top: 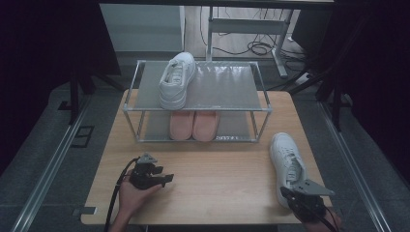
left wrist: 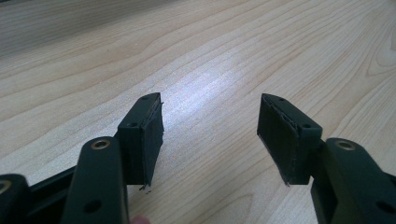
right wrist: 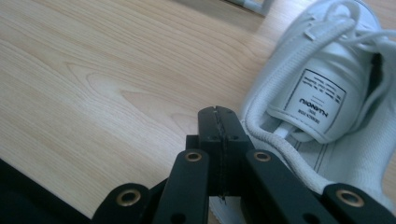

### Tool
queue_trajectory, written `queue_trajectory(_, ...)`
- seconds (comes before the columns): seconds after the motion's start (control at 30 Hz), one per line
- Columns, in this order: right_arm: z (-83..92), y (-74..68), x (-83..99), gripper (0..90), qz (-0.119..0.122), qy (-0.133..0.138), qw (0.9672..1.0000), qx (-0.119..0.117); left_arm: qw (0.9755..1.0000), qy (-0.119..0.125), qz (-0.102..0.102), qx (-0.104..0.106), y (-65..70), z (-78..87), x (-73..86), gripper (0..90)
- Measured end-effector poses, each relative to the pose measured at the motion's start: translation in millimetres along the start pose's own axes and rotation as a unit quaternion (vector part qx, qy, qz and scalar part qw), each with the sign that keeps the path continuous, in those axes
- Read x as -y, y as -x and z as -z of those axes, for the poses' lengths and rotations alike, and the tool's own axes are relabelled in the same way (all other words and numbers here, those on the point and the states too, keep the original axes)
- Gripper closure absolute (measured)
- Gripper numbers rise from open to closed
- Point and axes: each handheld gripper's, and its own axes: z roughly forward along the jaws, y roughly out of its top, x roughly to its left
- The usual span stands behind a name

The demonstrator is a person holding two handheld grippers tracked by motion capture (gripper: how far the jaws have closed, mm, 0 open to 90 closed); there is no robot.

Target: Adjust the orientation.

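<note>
white sneaker [right wrist: 327, 84] tongue label, print unreadable

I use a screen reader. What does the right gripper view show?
The right gripper, jaws shut, pinches the heel rim of a white sneaker lying on a pale wooden table; laces and tongue label face the camera.
</note>
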Motion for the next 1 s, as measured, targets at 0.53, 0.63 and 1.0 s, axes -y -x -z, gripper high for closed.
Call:
queue_trajectory(0.53,14.8,33.6,17.0,89.9,-0.039,0.006,0.9992,0.002,1.0,-0.001,0.002,-0.001,0.0,-0.1,0.3,41.1)
queue_trajectory(0.63,15.9,36.0,18.0,89.9,-0.042,0.006,0.9991,0.002,1.0,-0.001,0.002,-0.001,-0.1,-0.5,0.3,41.0)
queue_trajectory(1.0,16.6,33.4,8.5,89.8,-0.032,0.027,0.9988,-0.028,1.0,-0.003,0.002,0.0,0.5,-1.3,0.2,41.0)
